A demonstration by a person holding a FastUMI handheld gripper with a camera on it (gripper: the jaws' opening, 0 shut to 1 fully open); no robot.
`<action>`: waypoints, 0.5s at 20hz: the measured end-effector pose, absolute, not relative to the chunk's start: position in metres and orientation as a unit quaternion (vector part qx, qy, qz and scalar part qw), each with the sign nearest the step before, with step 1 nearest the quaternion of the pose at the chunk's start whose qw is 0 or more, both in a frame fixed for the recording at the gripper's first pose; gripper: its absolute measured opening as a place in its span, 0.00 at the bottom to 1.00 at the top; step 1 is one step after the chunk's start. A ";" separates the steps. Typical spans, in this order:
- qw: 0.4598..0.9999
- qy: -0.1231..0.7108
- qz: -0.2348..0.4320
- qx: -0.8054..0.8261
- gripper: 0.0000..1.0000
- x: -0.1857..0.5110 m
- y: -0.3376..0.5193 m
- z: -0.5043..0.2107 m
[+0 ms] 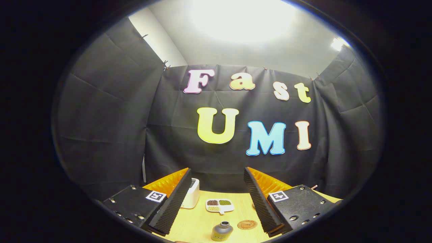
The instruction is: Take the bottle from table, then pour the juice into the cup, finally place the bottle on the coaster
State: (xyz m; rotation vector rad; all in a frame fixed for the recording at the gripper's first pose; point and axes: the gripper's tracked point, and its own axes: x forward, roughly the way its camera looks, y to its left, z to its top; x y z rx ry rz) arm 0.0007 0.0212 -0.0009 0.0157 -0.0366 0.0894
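— What stands around?
— A white box (191, 193) and a divided dish (219, 205) lie toward the worktop's (199, 222) far edge; nothing blocks.
— And the bottle (221, 231)?
— Grey, uncapped, upright between the wide-open, empty gripper (217, 199), beside the coaster (247, 224).

A pale wooden worktop (199, 222) stretches ahead of me to the black cloth wall (111, 111) of the booth. Toward the far end of it stands a white boxy appliance (191, 193), upright, close under the cloth; I cannot tell what kind it is. Just beside it, a little nearer to me, lies a small white dish (220, 206) split into compartments: one holds dark brown grains, one green, one pale yellowish. The dish and the appliance stand apart, not touching. Above the cloth, a white ceiling (243, 23) glares with a bright light.
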 end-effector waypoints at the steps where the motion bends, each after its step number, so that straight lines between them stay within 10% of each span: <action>1: 0.999 -0.012 0.039 0.006 0.95 0.001 0.019 -0.004; 10: 0.999 0.021 -0.006 0.030 0.95 0.004 -0.002 -0.042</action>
